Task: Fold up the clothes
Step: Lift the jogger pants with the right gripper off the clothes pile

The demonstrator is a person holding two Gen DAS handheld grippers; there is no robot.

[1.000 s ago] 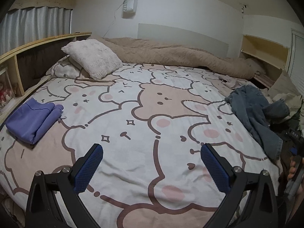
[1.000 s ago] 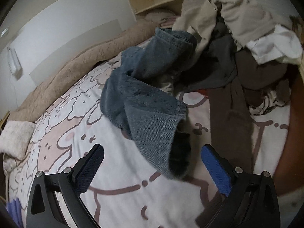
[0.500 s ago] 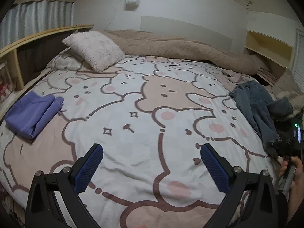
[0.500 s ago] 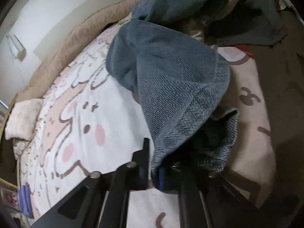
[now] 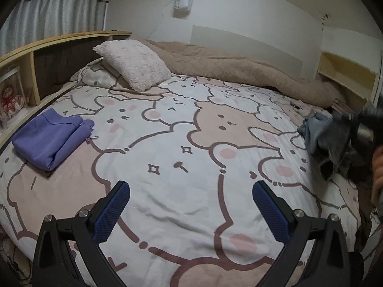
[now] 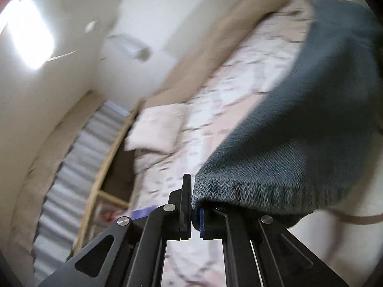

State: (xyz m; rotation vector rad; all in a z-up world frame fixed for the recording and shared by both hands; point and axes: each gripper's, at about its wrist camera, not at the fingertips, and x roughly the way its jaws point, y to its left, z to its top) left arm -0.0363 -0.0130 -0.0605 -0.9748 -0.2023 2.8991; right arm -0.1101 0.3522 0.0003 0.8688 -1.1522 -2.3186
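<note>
Left gripper (image 5: 191, 197) level and low, blue-padded jaws spread wide apart, right gripper (image 6: 195, 217) tilted upward, jaws clamped on blue-grey denim garment (image 6: 299, 129)

A bed sheet (image 5: 191, 124) printed with outlined bears and rabbits in pink, tan and white is spread across the whole bed. A fluffy white pillow (image 5: 134, 67) is propped at the head, partly over a second pillow (image 5: 95, 79) in the same print as the sheet. A tan blanket (image 5: 239, 69) is bunched along the far side against the wall. A wooden headboard shelf (image 5: 47, 55) is seen at left, with a doll in a clear case (image 5: 10, 98) in one compartment. Grey-white curtains (image 5: 52, 16) hang behind the shelf. A white device (image 5: 183, 0) is mounted on the wall, a cord trailing from it. A pale wooden shelf (image 5: 347, 74) is fixed at the right. From the right wrist, everything is motion-blurred; a bright light (image 6: 31, 35) is seen on the ceiling.
</note>
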